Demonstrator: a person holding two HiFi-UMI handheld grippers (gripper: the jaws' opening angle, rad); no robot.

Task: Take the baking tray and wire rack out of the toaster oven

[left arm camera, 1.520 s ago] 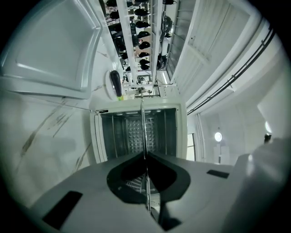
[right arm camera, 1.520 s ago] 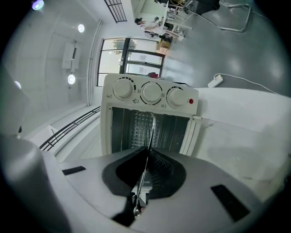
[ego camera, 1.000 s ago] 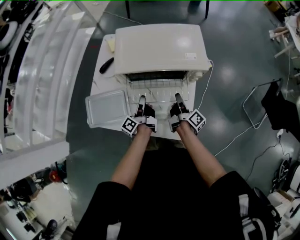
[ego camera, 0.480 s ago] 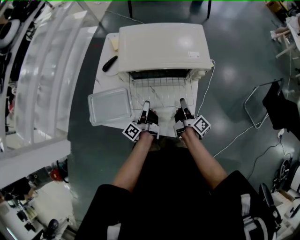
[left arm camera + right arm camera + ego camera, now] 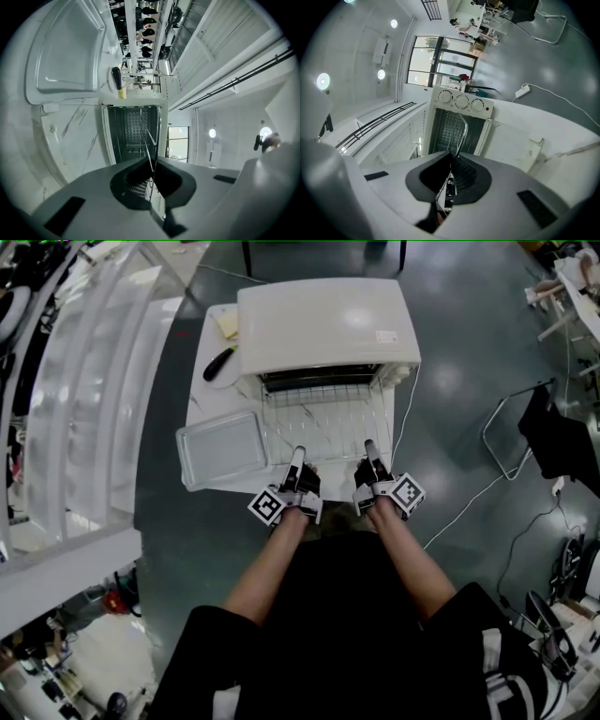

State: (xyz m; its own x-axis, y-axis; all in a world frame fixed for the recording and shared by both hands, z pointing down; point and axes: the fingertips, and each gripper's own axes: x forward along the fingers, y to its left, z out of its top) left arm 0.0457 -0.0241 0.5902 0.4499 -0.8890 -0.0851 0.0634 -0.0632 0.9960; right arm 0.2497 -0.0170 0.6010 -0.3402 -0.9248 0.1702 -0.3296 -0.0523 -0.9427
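Left gripper (image 5: 298, 456) and right gripper (image 5: 369, 446) are each pinched shut on the front wire of the rack (image 5: 323, 413), one near each corner. The rack lies level, mostly drawn out in front of the oven (image 5: 323, 324), with its back end at the mouth. It looks light, stiff and thin, likely slick between pads, so a two-corner hold should stop it twisting. The tray (image 5: 222, 448) sits on the table (image 5: 208, 395), left of the oven.
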